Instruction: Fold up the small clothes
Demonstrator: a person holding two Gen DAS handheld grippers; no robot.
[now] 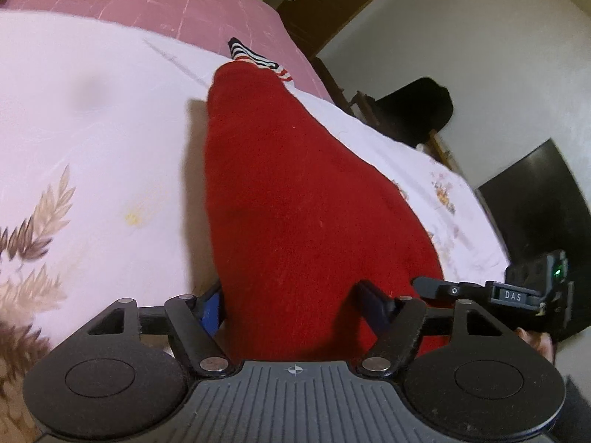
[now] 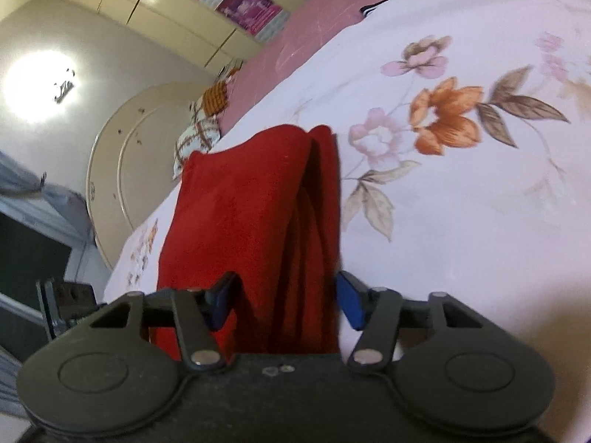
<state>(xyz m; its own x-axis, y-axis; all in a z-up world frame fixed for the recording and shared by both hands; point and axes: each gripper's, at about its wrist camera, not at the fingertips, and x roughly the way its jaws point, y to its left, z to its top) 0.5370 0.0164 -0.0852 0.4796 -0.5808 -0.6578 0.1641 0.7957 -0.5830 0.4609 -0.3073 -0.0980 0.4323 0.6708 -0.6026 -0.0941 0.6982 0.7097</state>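
Left wrist view: left hand-held gripper (image 1: pixel 291 304) jaws spread around red garment (image 1: pixel 280 192) on floral bedsheet (image 1: pixel 92 129), grip uncertain. Right hand-held gripper (image 2: pixel 284 302) released, straddling the folds.

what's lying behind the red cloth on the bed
Behind the folded red fleece cloth, a striped garment in dark, white and red pokes out on the white floral bedsheet. Only its end shows; the cloth covers the rest.

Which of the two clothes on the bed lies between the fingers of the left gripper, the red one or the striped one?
The red garment; it runs between the left gripper fingers. The striped garment lies far beyond it on the bed sheet.
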